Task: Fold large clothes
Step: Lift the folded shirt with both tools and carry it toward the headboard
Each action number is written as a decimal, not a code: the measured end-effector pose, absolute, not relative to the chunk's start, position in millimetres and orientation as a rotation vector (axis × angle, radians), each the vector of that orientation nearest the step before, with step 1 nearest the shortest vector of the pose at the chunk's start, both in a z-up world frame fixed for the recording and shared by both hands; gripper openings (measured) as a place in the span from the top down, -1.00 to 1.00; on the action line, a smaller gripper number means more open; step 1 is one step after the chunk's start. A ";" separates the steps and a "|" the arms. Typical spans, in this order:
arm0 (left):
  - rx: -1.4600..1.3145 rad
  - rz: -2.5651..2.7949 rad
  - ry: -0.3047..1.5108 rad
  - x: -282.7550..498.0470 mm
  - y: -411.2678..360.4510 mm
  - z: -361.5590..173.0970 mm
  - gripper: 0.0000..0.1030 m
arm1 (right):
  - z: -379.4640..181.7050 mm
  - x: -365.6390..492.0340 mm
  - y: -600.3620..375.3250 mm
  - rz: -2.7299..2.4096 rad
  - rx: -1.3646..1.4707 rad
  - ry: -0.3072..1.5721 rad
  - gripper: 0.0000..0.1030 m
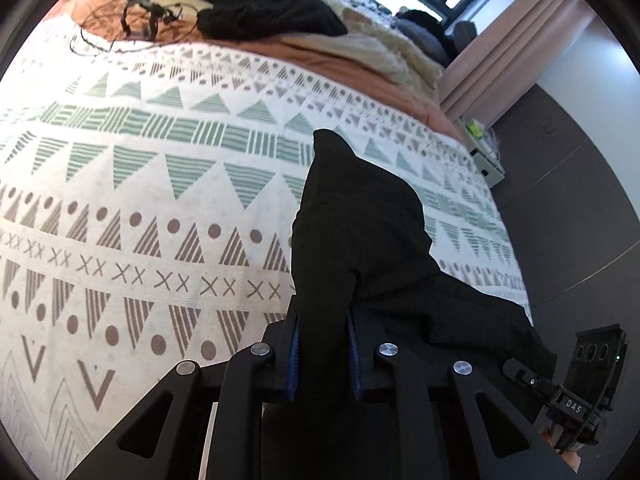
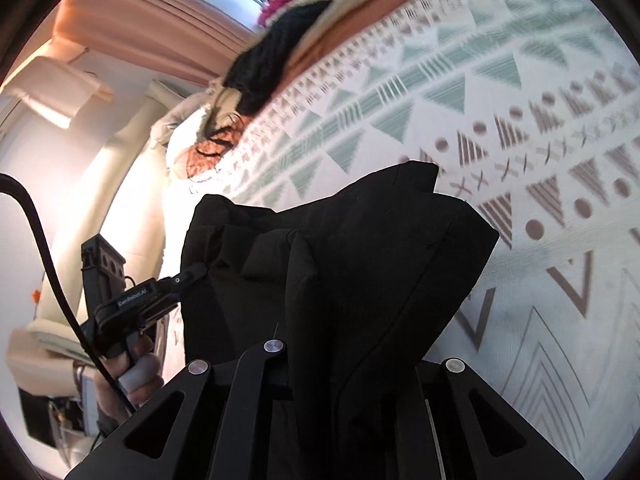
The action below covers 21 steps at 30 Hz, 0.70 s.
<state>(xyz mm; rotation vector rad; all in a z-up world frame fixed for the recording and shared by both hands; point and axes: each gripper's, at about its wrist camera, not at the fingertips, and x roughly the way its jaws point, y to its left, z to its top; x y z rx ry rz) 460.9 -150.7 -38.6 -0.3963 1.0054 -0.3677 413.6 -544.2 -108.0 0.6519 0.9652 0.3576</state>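
Both units are gripping the same black garment point(image 1: 360, 216), and I am reading this as the pick-up-and-spread step, ahead of any fold.

Left hand-held gripper point(image 1: 324, 354): its blue pads point(image 1: 294, 354) are pressing on a bunched ridge of the black cloth, which is standing up past the fingertips in a peak. Clenched on fabric.

Right hand-held gripper point(image 2: 340, 360): the cloth is draping over and between its fingers and hiding the tips; I am judging it clenched on the garment point(image 2: 360, 248) too, since the fabric is hanging from it in stiff folds.

The garment is hanging off the bed point(image 1: 140, 200), above the patterned bedspread near its near edge, stretched between the two grippers; the left unit point(image 2: 120, 300), in the person's hand point(image 2: 132, 376), is showing in the right view holding the other end.

Next move, as I judge it: drawing the two grips apart to pull the cloth taut, then laying it flat on the open middle of the bedspread, clear of the clothes pile point(image 1: 260, 8) at the far edge.
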 end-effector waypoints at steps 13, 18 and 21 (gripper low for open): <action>-0.397 -0.440 0.864 385.0 -136.1 47.3 0.66 | -14.8 311.7 -509.8 0.259 0.578 0.753 0.78; -0.401 -0.467 0.809 361.2 -128.8 70.9 0.67 | 5.2 279.1 -499.5 0.195 0.583 0.688 0.78; -0.407 -0.492 0.783 352.4 -122.1 85.0 0.68 | 20.0 264.5 -491.7 0.173 0.579 0.645 0.78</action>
